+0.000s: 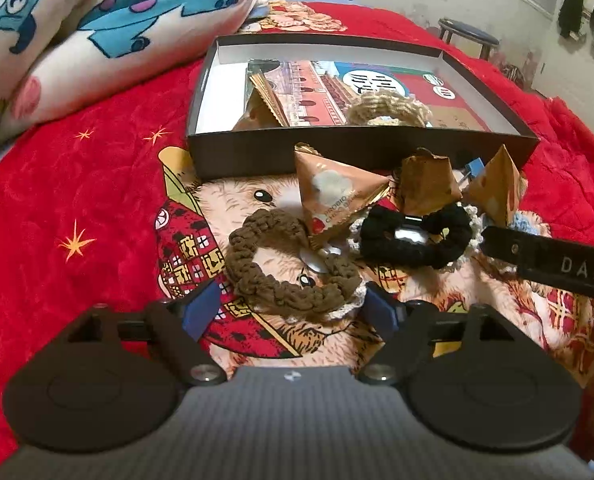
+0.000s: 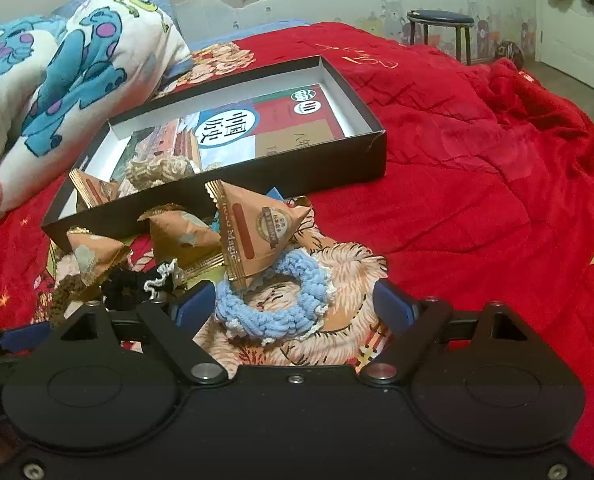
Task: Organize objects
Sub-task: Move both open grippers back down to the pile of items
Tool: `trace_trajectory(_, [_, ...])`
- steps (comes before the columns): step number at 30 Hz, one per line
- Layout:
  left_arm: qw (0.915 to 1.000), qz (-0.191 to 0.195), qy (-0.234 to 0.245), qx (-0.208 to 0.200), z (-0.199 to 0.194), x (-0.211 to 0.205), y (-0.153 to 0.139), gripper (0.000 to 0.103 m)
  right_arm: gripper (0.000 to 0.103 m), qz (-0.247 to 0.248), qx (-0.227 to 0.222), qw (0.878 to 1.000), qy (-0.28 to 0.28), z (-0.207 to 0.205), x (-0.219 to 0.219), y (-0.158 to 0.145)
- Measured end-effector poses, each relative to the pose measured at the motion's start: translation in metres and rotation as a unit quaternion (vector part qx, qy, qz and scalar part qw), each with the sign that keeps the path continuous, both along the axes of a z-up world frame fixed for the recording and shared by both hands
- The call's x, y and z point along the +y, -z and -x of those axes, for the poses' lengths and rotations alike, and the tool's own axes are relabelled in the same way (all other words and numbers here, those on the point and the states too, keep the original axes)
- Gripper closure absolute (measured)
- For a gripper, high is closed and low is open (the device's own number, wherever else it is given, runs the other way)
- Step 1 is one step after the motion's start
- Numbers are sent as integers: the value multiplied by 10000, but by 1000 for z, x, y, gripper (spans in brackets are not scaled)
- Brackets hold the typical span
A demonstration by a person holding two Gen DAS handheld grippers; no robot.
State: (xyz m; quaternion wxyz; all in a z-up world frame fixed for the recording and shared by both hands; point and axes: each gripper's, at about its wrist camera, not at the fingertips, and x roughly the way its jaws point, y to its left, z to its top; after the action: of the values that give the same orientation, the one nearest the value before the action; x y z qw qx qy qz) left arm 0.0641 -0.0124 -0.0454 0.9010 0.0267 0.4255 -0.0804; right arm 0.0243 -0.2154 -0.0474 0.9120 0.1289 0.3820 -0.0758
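Scrunchies and triangular snack packets lie scattered on the red bed blanket (image 2: 477,184) in front of the shallow black box (image 1: 361,152). My left fingers (image 1: 293,306) are spread wide and hold nothing; the brown crochet scrunchie (image 1: 289,268) lies between them on the blanket, its near edge about level with the blue pads. One snack packet (image 1: 337,196) leans on that scrunchie's far side. Just to its right sits the black scrunchie (image 1: 417,236), with two more packets behind it, close to the box wall. My right fingers (image 2: 297,308) are wide apart too, gripping nothing — the light blue scrunchie (image 2: 273,300) rests between them, nearer the left pad, and a packet printed "Choco Magic" (image 2: 257,232) stands on its far rim. Inside the box I can see a beige scrunchie (image 1: 389,110) and another packet (image 1: 263,110), both near the front wall, lying on a printed book cover (image 2: 257,128). A cartoon-print quilt (image 1: 97,28) is bunched up at the left beyond the box, and a dark stool (image 2: 441,24) stands past the bed.
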Motion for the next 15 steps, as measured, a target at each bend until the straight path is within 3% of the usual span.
trace_trajectory(15, [10000,25,-88,-13,1,-1,0,15,1,-21,149,9998,-86,-6,8,1])
